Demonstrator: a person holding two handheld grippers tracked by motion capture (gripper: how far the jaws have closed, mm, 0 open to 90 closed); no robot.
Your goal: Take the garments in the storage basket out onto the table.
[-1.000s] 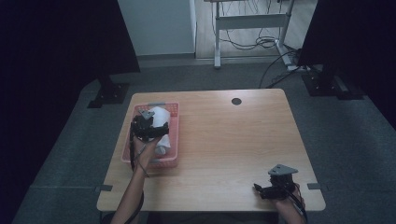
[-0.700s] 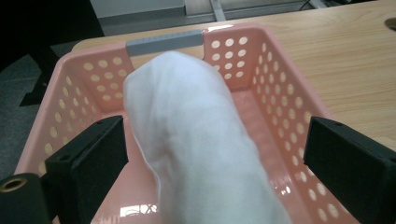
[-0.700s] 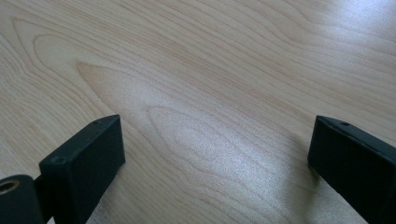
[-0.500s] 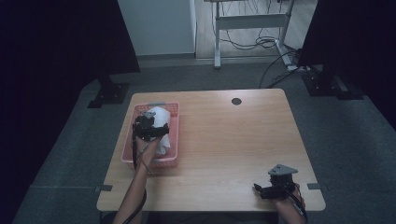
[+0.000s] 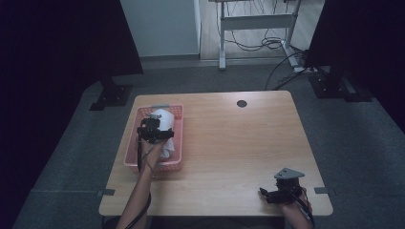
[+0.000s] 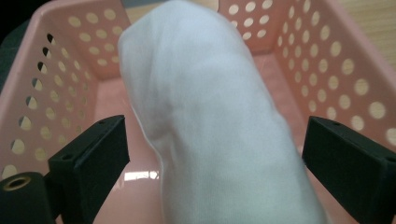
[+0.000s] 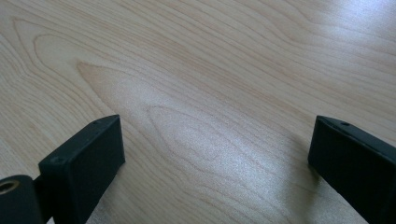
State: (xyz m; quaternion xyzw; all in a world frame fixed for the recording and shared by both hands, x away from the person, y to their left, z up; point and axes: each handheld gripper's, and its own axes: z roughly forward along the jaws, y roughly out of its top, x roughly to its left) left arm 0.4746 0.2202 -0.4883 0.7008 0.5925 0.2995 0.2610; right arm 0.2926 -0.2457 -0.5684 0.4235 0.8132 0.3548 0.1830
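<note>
A pink perforated basket [image 5: 177, 110] stands on the left part of the wooden table [image 5: 239, 143]. A white rolled cloth [image 5: 162, 117] lies in it. My left gripper [image 5: 154, 130] reaches down into the basket over the cloth. In the left gripper view the cloth [image 6: 210, 116] runs between the black jaws of this gripper [image 6: 215, 135]. The jaws have just been closing a little, with a thin gap still on each side, so the gripper is open. My right gripper [image 5: 265, 193] rests near the table's front right edge, open over bare wood [image 7: 215, 140].
A dark round hole [image 5: 241, 103] sits in the table near its far edge. The basket walls [image 6: 60, 84] stand close on both sides of the left jaws. Dark stands and a desk frame are on the floor beyond the table.
My left gripper has sunk a little lower into the basket around the cloth. The right gripper has kept still.
</note>
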